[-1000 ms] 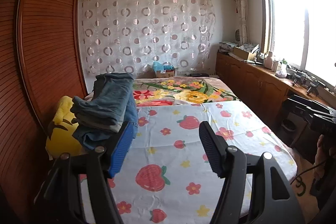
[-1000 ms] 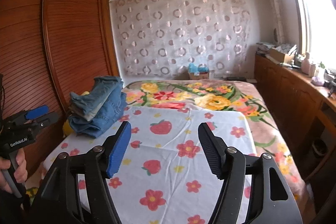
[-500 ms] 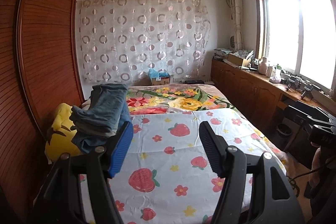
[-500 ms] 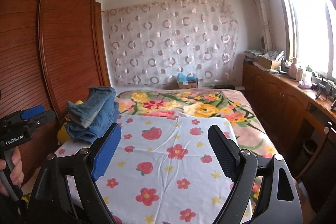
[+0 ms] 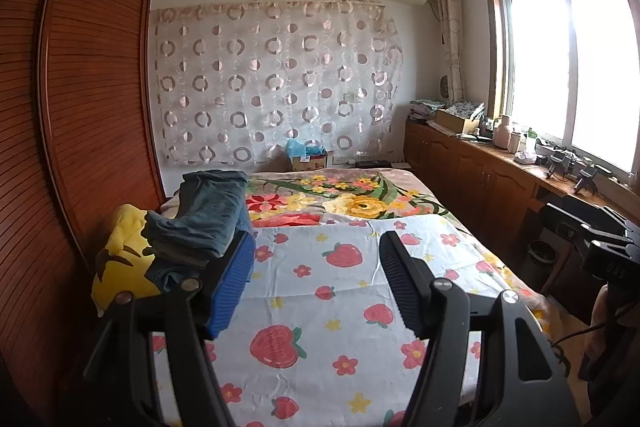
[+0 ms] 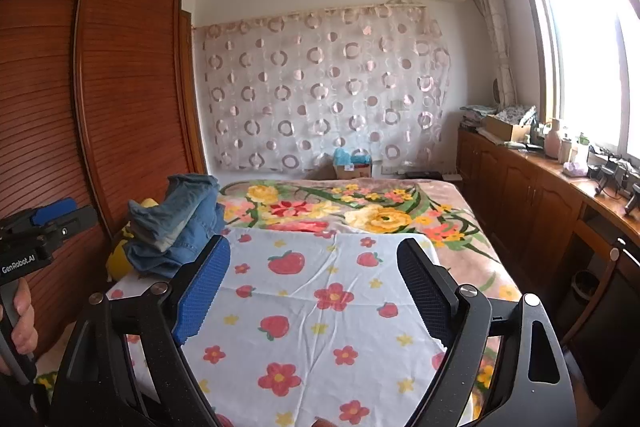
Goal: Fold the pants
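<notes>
Folded denim pants point(image 5: 208, 215) sit in a stack at the bed's point(image 5: 460, 227) left edge, partly on a yellow cushion point(image 5: 120, 263) against the wooden wardrobe point(image 5: 80, 107). A white sheet point(image 5: 328, 291) printed with strawberries and flowers covers the near part of the bed, and a floral blanket point(image 5: 360, 199) lies beyond it. The left hand-held gripper point(image 5: 316, 283) hangs above the sheet with its jaws spread and nothing between them. The right hand-held gripper point(image 6: 312, 287) has just been opening wider; its jaws stand well apart over the sheet, empty too. Neither touches the pants.
</notes>
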Motion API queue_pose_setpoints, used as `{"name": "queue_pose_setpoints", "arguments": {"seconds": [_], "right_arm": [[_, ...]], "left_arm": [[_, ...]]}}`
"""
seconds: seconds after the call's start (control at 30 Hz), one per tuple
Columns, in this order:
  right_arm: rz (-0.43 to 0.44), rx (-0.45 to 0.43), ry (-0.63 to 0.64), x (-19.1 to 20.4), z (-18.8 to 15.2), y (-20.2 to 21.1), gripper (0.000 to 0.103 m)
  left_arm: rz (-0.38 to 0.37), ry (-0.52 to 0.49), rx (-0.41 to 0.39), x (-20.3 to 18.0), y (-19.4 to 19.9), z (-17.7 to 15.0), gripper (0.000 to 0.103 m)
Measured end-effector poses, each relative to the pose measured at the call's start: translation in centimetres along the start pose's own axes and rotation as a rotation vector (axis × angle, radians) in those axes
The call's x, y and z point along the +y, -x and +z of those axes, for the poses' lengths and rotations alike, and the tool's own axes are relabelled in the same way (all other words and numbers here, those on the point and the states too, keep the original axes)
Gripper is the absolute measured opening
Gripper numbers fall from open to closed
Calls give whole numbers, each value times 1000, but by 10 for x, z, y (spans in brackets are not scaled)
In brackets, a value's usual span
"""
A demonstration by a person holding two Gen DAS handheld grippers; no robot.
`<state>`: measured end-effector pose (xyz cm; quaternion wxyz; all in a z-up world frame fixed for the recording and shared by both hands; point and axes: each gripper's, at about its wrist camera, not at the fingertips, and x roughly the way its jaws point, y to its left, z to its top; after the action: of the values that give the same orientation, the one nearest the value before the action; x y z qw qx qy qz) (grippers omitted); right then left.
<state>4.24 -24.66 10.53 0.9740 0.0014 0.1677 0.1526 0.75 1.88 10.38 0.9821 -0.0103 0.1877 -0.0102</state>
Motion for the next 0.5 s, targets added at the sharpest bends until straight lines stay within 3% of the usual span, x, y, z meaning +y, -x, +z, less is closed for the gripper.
{"name": "queue_pose_setpoints", "arguments": {"seconds": [0.5], "right_arm": [[0, 14, 2, 4, -1, -1, 87]], "left_arm": [[1, 6, 9, 3, -3, -8, 65]]}}
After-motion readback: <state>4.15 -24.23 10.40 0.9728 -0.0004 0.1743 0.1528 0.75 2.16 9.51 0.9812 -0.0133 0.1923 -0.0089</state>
